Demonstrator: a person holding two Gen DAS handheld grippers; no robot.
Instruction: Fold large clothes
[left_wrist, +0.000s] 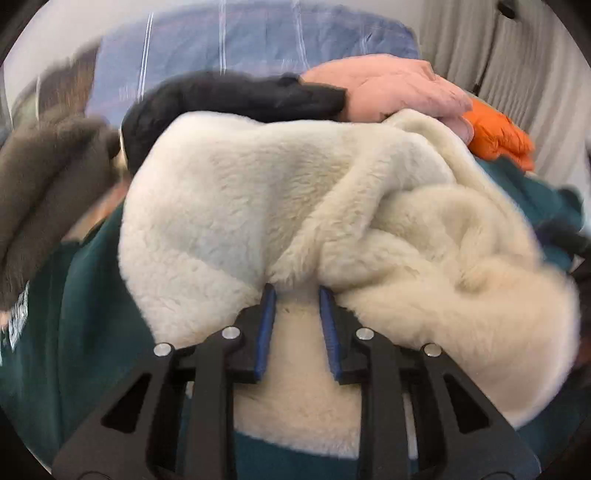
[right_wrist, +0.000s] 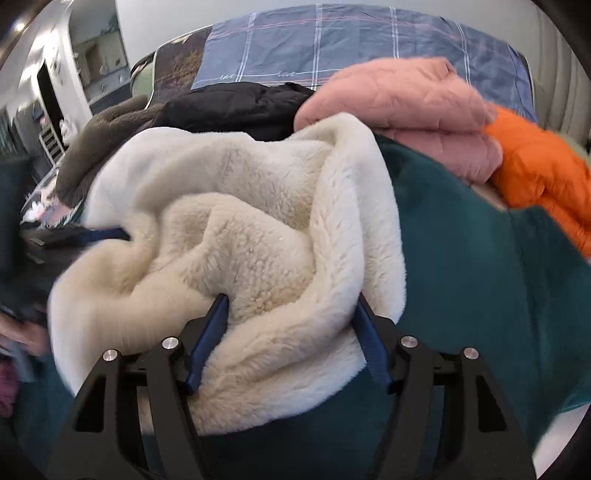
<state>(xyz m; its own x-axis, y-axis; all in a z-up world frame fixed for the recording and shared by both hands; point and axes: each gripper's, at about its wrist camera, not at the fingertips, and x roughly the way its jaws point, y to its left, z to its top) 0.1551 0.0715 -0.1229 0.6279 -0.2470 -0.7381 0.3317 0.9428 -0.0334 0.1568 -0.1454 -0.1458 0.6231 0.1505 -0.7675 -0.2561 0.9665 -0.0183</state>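
Observation:
A cream fleece garment (left_wrist: 280, 206) lies bunched on a dark teal garment (left_wrist: 81, 317). My left gripper (left_wrist: 297, 291) is shut on a fold of the fleece, its blue pads (left_wrist: 266, 328) pinching the fabric. In the right wrist view the same fleece (right_wrist: 229, 236) bulges between the blue pads (right_wrist: 208, 343) of my right gripper (right_wrist: 291, 306), which is shut on a thick bunch of it with the jaws held wide apart. The teal garment (right_wrist: 465, 258) spreads underneath to the right.
Behind lie a black jacket (left_wrist: 229, 96), a pink quilted jacket (right_wrist: 402, 99), an orange puffer (right_wrist: 539, 173) and a brown fleece (left_wrist: 40, 177), all on a bed with a blue checked sheet (right_wrist: 332, 40). Curtains (left_wrist: 517, 55) hang at the far right.

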